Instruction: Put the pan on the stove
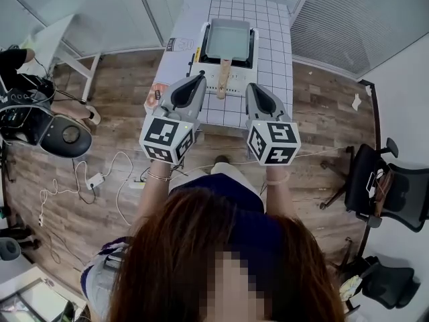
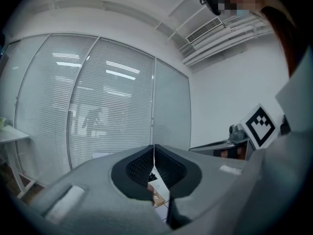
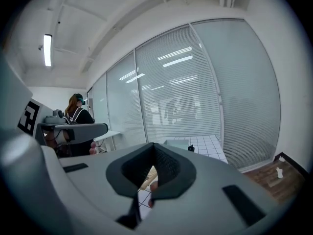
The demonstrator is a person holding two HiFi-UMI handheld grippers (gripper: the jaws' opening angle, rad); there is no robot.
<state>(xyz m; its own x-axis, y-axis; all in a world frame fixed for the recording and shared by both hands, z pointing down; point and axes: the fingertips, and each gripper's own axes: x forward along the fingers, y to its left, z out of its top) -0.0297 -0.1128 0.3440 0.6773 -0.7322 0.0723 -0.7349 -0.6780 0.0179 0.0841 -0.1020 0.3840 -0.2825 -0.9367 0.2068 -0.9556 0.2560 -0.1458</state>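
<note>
A grey rectangular pan (image 1: 228, 39) with a wooden handle (image 1: 223, 78) rests on a portable stove (image 1: 254, 47) on the white tiled table (image 1: 276, 39). The handle points toward me. My left gripper (image 1: 199, 78) hovers just left of the handle, above the table's near edge, its jaws shut with nothing between them. To the right of the handle my right gripper (image 1: 253, 87) is level with it, also shut and empty. In the left gripper view the left gripper (image 2: 154, 156) shows closed pads. The right gripper (image 3: 154, 153) looks the same, with the pan (image 3: 176, 143) beyond it.
Glass walls with blinds (image 1: 348, 19) enclose the table's far end. Black office chairs (image 1: 382, 180) stand at the right. At the left are a round black device (image 1: 66, 136), floor cables (image 1: 100, 180) and a white side table (image 1: 53, 42). A person (image 3: 78, 114) stands in the background.
</note>
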